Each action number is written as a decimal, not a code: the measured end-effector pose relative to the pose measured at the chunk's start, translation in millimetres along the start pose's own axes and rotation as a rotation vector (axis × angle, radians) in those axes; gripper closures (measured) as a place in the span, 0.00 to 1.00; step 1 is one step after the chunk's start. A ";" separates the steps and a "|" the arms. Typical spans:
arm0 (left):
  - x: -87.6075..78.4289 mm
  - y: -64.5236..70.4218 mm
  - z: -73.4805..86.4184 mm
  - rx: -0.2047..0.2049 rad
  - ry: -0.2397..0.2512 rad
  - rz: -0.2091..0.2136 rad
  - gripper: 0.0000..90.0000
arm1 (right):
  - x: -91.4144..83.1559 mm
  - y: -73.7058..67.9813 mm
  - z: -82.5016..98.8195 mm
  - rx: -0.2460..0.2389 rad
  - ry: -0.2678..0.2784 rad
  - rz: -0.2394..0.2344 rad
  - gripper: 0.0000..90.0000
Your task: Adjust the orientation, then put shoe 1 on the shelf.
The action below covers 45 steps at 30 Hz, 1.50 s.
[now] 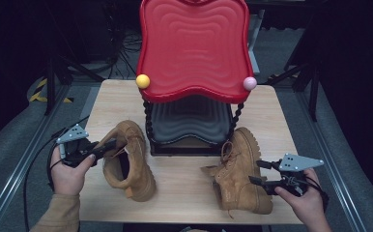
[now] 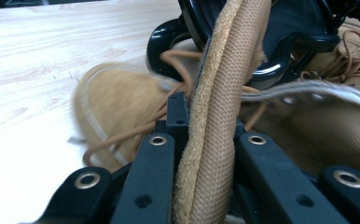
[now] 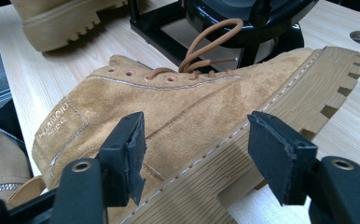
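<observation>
Two tan suede boots lie on the wooden table [image 1: 112,99] in front of a shoe rack. The left boot [image 1: 129,162] is tipped with its opening toward me. My left gripper [image 1: 108,146] is shut on its padded collar [image 2: 213,121], which runs up between the jaws in the left gripper view. The right boot [image 1: 240,181] lies on its side, its lugged sole [image 3: 280,102] turned toward my right gripper [image 1: 257,172]. That gripper [image 3: 197,140] is open, with a pad on either side of the boot's heel end and not touching it.
The rack has a red wavy top shelf [image 1: 194,48] and a black lower shelf [image 1: 189,123] on twisted black posts, with a yellow ball [image 1: 142,80] and a pink ball [image 1: 250,83] at the front corners. Metal rails and grey floor flank the table. Cables trail at the left.
</observation>
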<state>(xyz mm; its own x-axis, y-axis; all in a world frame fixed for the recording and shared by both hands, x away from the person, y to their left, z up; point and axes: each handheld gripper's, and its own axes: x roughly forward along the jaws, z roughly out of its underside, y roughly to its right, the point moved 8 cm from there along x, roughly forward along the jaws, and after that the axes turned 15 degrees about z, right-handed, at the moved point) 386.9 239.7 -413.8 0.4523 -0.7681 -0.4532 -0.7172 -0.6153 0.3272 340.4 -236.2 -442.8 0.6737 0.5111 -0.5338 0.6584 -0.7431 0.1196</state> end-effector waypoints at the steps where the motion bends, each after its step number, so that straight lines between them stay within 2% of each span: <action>1: -1.4 -0.7 0.6 -0.002 -0.006 -0.012 0.91 | -0.3 0.4 -0.1 0.001 0.001 0.001 0.41; 3: -3.2 -2.3 1.0 -0.010 0.001 -0.024 0.91 | -0.6 0.4 -0.4 0.004 0.003 0.002 0.42; 9: -7.4 -3.0 0.5 -0.012 0.019 -0.018 0.92 | -0.6 0.7 -0.8 0.002 0.005 0.003 0.42; 17: -13.0 11.3 -14.3 0.033 0.044 0.006 0.92 | -2.6 1.4 -1.0 0.006 0.011 0.008 0.41; 24: -17.8 16.0 -22.9 0.031 0.053 0.027 0.92 | -3.3 1.6 -1.8 0.005 0.014 0.010 0.42; 32: -25.1 23.8 -39.9 0.078 0.065 0.039 0.92 | -6.4 3.2 -2.3 0.016 0.019 0.016 0.41; 38: -33.3 29.0 -55.7 0.117 0.061 0.032 0.92 | -9.2 3.8 -2.0 0.020 0.021 0.023 0.41; 41: -37.2 31.1 -62.8 0.134 0.062 0.031 0.92 | -11.7 1.6 -4.8 0.027 0.036 0.011 0.42; 45: -41.9 33.6 -72.7 0.135 0.064 0.038 0.92 | -15.6 -1.4 -9.0 0.016 0.048 0.013 0.41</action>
<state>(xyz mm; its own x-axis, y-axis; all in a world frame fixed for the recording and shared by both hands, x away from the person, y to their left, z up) 382.4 238.4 -323.5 0.4532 -0.8027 -0.3877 -0.7971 -0.5596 0.2268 332.1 -239.3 -427.1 0.6979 0.5211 -0.4912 0.6442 -0.7565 0.1128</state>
